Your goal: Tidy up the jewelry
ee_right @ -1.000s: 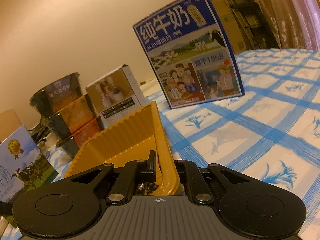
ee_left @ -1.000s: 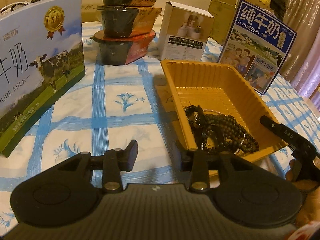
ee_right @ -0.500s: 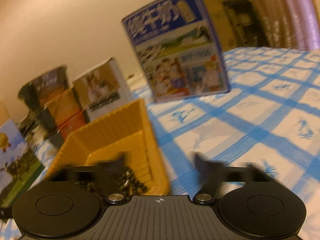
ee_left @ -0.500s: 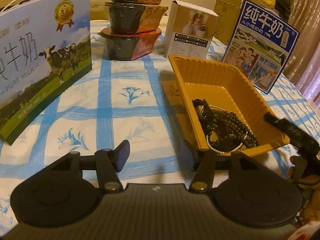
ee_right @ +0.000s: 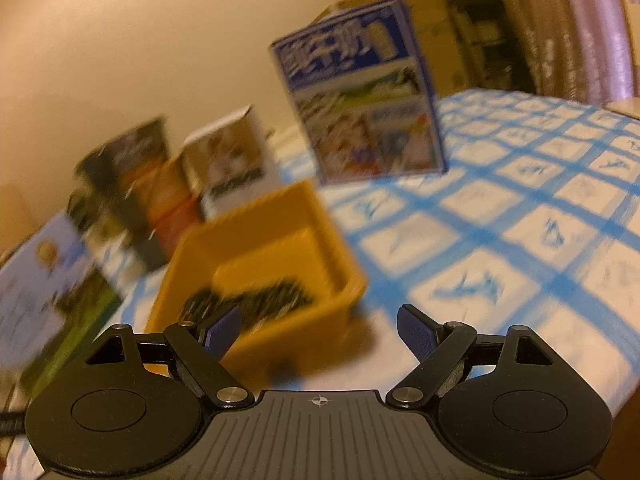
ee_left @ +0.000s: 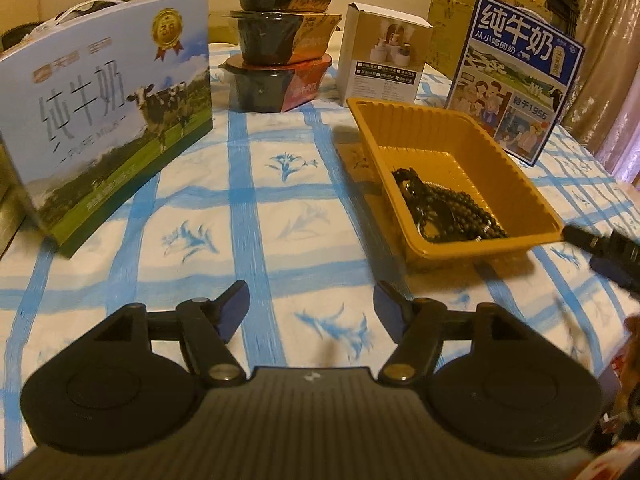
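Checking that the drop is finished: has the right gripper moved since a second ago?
Yes. The right gripper has backed away from the yellow tray, whose rim sat between its near-closed fingers; now they are wide open, short of the tray.

We see a home dining table under a blue-checked floral tablecloth (ee_left: 256, 196), crowded with milk gift cartons (ee_left: 108, 112), stacked instant-noodle bowls (ee_left: 280, 36) and a small product box (ee_left: 384, 60), with cardboard boxes (ee_left: 452, 12) and curtains (ee_left: 600, 60) behind.

Both wrist views low over the tablecloth (ee_left: 260, 216), sharing the yellow tray (ee_left: 532, 200) (ee_right: 336, 236).
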